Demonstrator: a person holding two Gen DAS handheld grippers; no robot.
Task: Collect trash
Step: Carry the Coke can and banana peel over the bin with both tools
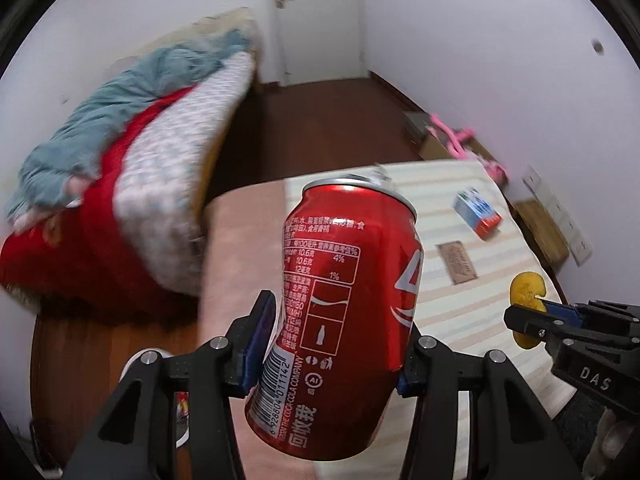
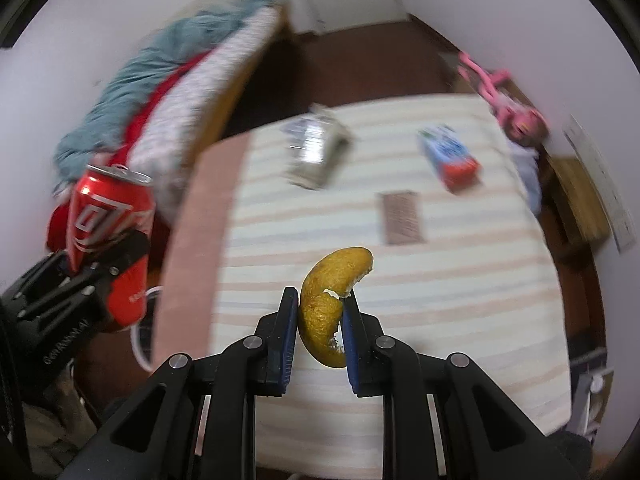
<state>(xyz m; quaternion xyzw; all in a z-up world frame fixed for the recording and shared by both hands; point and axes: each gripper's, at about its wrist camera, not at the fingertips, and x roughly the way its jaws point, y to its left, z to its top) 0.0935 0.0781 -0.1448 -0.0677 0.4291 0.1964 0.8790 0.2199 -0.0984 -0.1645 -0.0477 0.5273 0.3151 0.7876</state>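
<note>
My left gripper is shut on a red Coca-Cola can, held upright and slightly tilted above the mattress's left edge; the can also shows in the right wrist view. My right gripper is shut on a curved yellow fruit peel, held above the striped mattress; the peel shows in the left wrist view too. On the mattress lie a crushed silver wrapper, a blue-and-red carton and a brown flat packet.
A bed with a red blanket and teal bedding stands to the left across a dark wood floor gap. A pink toy and a wooden stand sit to the right of the mattress. A closed door is at the far end.
</note>
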